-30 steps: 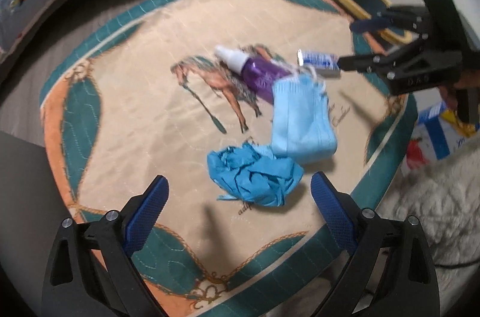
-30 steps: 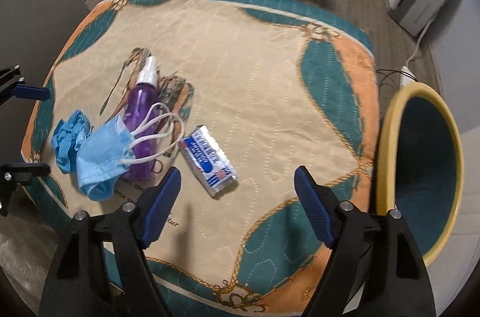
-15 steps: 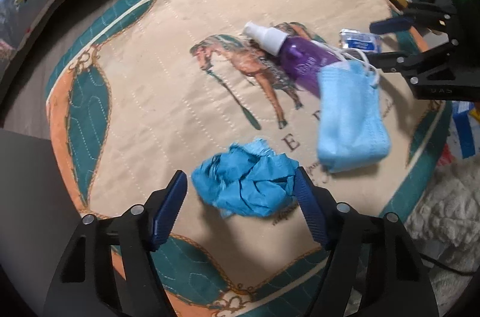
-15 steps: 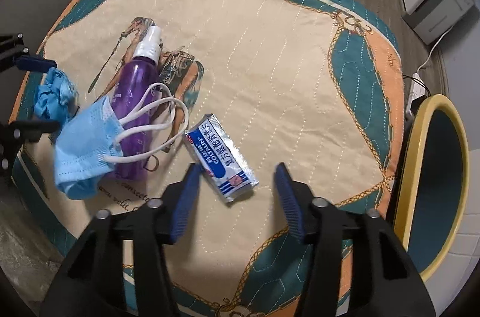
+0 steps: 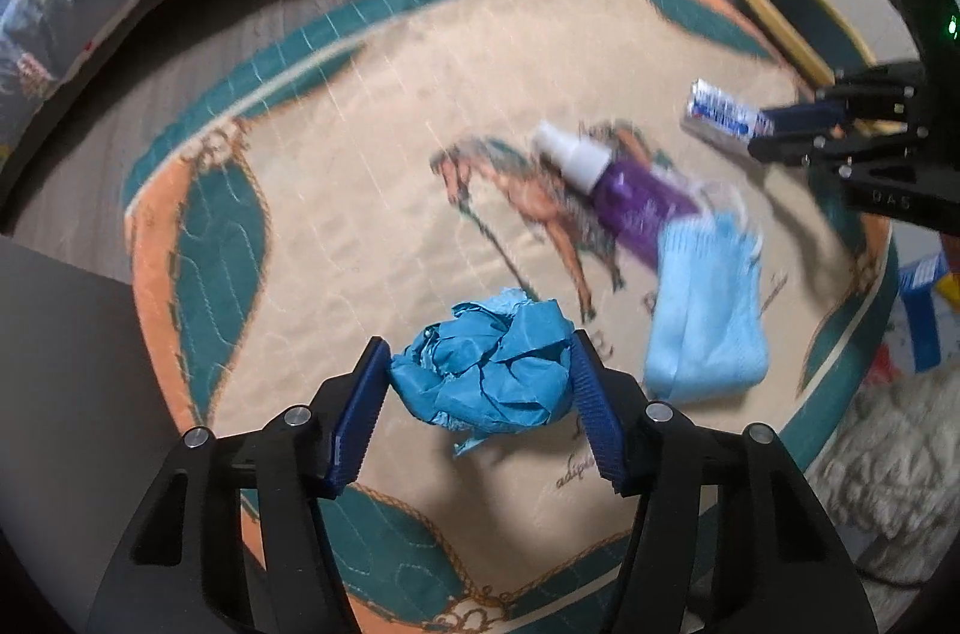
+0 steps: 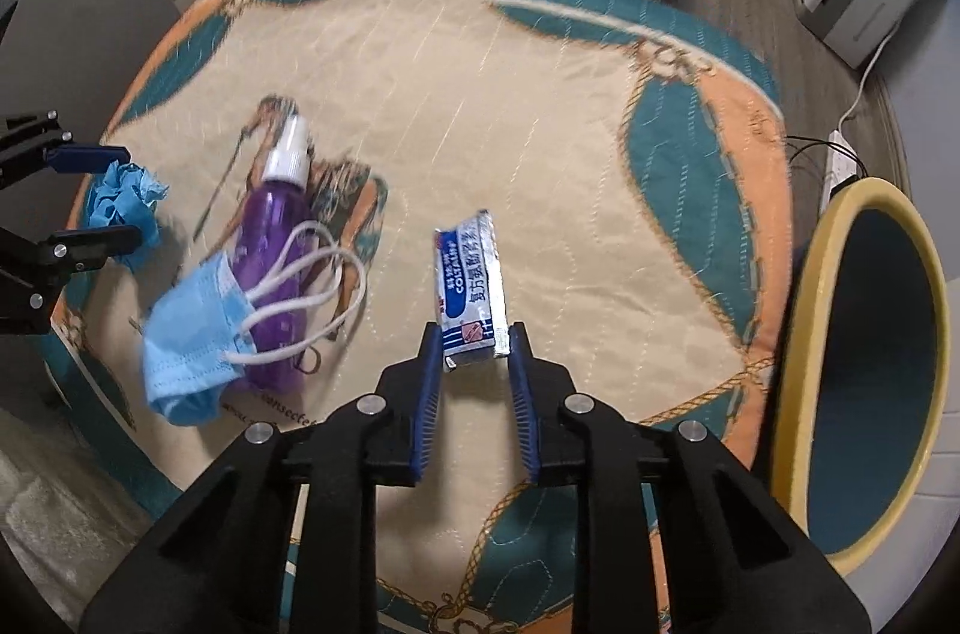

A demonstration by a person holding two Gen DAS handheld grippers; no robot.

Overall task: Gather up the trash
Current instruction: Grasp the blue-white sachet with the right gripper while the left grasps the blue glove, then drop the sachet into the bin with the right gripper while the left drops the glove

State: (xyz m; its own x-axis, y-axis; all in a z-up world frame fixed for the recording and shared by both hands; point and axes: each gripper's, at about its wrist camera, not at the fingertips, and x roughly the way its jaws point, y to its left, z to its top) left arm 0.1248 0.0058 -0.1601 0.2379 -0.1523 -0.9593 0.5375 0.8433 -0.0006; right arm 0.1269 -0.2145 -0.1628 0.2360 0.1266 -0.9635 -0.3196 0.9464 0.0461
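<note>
The left tongs (image 5: 480, 370) are closed on a crumpled blue wad, both pads touching it; the right tongs (image 6: 474, 343) pinch a small packet.

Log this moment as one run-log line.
left gripper: shut on crumpled blue wad | right gripper: shut on foil sachet | face mask, purple spray bottle: on mat | bin: right
</note>
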